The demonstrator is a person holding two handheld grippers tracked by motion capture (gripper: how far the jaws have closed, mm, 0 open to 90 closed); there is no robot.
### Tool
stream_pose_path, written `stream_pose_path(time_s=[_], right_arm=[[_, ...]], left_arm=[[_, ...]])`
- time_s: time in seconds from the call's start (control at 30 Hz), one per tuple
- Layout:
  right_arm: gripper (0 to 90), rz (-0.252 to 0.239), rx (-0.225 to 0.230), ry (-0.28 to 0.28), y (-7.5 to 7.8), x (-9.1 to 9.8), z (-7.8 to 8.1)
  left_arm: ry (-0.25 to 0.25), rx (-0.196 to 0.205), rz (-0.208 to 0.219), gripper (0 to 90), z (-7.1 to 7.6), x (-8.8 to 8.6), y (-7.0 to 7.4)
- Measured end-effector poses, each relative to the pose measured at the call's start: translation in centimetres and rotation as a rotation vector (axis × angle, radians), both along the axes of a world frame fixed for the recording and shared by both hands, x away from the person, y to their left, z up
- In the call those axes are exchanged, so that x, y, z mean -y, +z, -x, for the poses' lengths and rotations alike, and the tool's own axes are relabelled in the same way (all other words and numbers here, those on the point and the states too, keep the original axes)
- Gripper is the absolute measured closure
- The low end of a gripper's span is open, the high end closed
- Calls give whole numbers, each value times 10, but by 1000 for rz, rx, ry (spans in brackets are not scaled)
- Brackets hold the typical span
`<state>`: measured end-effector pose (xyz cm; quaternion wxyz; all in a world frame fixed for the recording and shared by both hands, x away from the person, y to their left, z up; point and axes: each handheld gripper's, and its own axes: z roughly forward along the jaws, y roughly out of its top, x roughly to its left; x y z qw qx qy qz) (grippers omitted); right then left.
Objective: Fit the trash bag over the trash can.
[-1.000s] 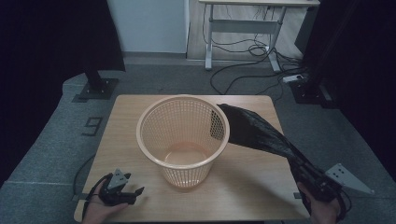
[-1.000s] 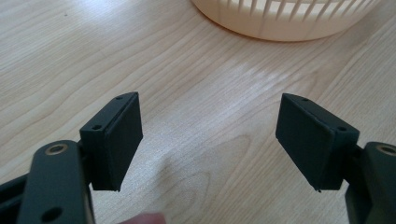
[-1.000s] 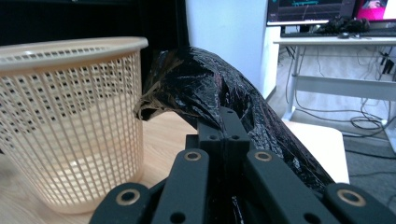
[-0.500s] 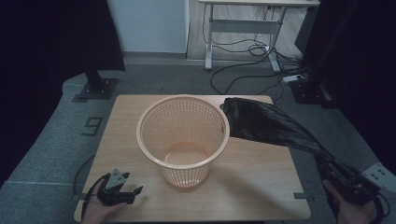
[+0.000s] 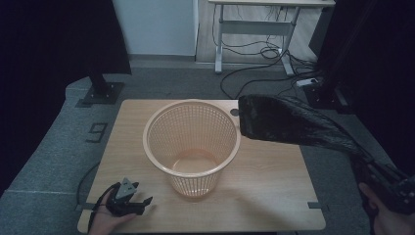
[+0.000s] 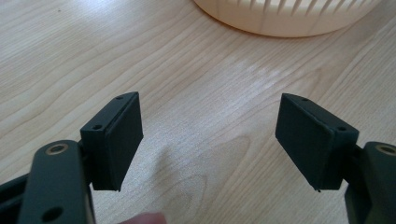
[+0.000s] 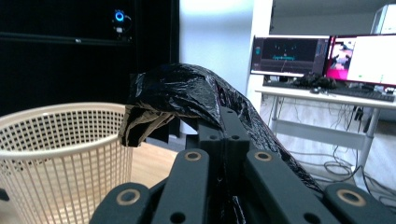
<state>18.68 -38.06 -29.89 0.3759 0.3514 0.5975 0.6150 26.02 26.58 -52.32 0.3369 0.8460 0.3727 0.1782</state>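
1. High view: right claw clenched on black bag, held up in the air right of the basket.
2. Left claw released, resting on counter at near left, nothing between jaws.

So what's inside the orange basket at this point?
Nothing: the basket shows its bare bottom through the open top. The black bag hangs beside the rim, clamped in the right gripper; the bag's inside is hidden.

Office or lab room: monitors on a desk at 12 o'clock, floor cables, grey carpet.
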Motion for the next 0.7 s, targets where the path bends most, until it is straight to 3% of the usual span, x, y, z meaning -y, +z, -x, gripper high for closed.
stream_pose_path(time_s=[0.27, 0.7], right_arm=[[888, 22, 30, 46, 21, -9, 8], [887, 98, -68, 171, -3, -69, -29]], left_arm=[[-3, -6, -6, 226, -1, 2, -2], [-8, -12, -5, 226, -1, 2, -3]])
